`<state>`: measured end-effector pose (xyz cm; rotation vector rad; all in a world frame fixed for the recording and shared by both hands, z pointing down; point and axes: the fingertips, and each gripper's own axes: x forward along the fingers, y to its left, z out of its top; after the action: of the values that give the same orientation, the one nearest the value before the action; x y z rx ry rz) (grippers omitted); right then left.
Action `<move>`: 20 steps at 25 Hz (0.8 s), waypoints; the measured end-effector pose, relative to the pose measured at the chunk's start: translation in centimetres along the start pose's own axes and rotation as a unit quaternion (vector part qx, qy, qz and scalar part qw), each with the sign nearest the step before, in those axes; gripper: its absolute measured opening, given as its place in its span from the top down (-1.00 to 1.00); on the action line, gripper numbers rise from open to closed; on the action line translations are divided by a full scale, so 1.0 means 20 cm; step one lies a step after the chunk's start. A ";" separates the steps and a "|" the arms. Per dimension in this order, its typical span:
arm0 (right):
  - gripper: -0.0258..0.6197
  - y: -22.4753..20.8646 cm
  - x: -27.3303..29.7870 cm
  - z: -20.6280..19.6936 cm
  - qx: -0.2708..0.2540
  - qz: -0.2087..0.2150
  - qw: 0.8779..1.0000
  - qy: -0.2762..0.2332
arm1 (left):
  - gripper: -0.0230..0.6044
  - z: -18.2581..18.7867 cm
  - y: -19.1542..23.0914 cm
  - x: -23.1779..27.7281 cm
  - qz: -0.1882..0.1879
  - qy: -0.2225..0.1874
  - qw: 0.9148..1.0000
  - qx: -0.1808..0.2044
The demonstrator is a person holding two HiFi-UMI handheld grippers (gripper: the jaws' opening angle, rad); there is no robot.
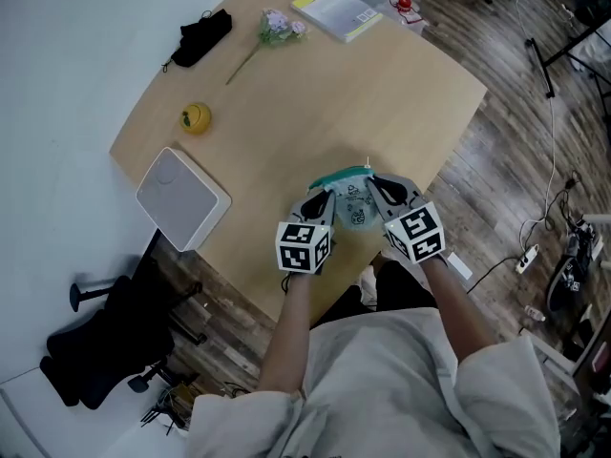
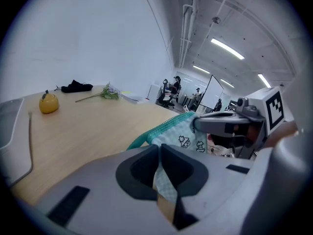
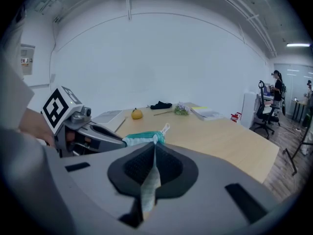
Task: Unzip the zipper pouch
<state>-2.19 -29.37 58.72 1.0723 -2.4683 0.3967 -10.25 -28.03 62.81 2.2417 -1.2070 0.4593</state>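
Left gripper (image 2: 160, 150) has its jaws pinched almost together on one end of the zipper pouch (image 2: 182, 136), with a fold of the pale checked fabric squeezed flat between the dark pads. Well off to this gripper's left, by the edge of the table (image 1: 382, 103), lies a white square tray (image 1: 181, 198). Ahead of the gripper and to its left sits a small yellow fruit (image 1: 196, 117). Much farther ahead are a black cloth bundle (image 1: 202, 36) and a flower sprig (image 1: 277, 27). The pouch spans the gap between the two grippers at the near edge of the table, just in front of the person. Its teal zipper band runs along the top and small printed pictures show on its side. At the end nearer the right gripper, a pale pull tab (image 3: 165, 128) sticks up from the band just ahead of the jaws. The right gripper (image 3: 152, 148) is closed tight on the other end of the pouch, a thin strip of the same fabric caught between its ribbed pads. Far ahead of it lie a yellow-edged book (image 1: 336, 12) and some red-capped bottles (image 1: 401, 3). To its right, past the table edge, is the wooden floor (image 1: 516, 160), where a white power strip (image 1: 525, 259) lies.
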 end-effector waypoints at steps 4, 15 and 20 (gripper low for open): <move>0.88 0.05 -0.10 0.03 -0.024 0.012 1.000 -0.015 | 0.81 0.00 -0.07 -0.07 -0.005 -0.005 1.000 0.013; 0.88 0.07 -0.38 0.19 -0.146 0.062 0.986 -0.058 | 0.80 0.03 -0.32 -0.21 -0.017 0.004 0.997 0.071; 0.89 0.07 -0.48 0.21 -0.214 0.073 0.972 -0.066 | 0.80 0.08 -0.39 -0.36 -0.018 -0.011 0.995 0.095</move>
<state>1.47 -24.23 50.29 0.7607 -2.5890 -0.1698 -7.40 -20.83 55.36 2.4291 -1.1758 0.5580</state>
